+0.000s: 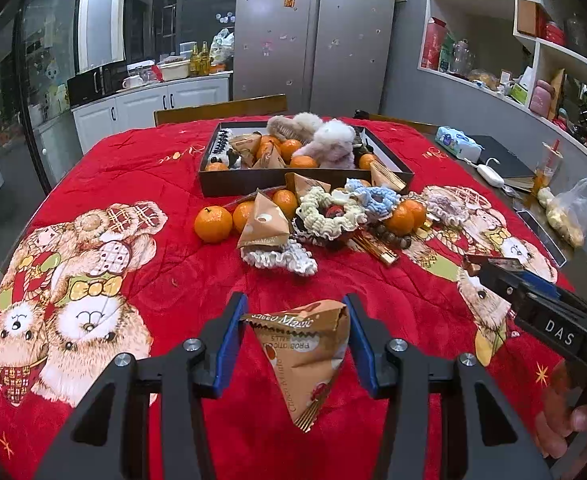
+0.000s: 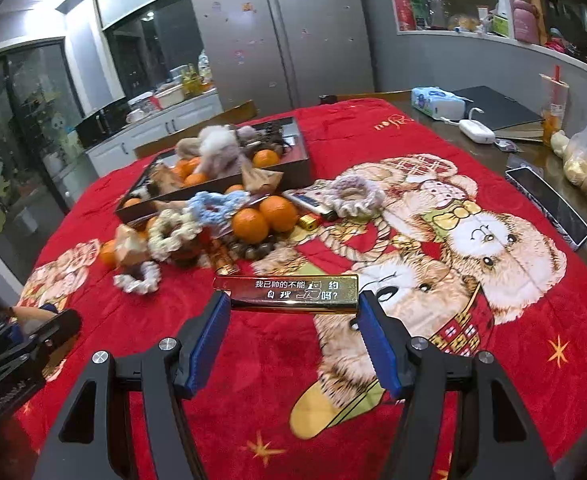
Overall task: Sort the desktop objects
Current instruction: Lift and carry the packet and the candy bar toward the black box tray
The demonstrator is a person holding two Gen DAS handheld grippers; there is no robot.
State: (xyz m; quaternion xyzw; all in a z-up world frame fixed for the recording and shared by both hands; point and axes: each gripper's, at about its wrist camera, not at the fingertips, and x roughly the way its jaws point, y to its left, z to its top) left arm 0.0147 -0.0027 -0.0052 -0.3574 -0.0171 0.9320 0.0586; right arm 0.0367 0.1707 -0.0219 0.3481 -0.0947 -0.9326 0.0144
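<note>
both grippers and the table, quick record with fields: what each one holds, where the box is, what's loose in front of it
left gripper: shut on triangular snack packet, lifted off the cloth
right gripper: shut on gold bar-shaped item, gripped by its ends
dark box: far middle of red blanket, holds oranges, packets, fluffy scrunchies
loose pile: oranges, knitted scrunchies, another packet, in front of the box

Each tool consists of a black frame of angular struts with triangular cut-outs, joined at round silver screw heads. The left tool (image 1: 295, 340) and the right tool (image 2: 295, 340) each carry two flat blue pads (image 1: 229, 344) with finely ribbed edges (image 2: 379, 346). Seen from the left wrist, the right tool body bears a white "DAS" label, with a hand (image 1: 561, 420) below it.
</note>
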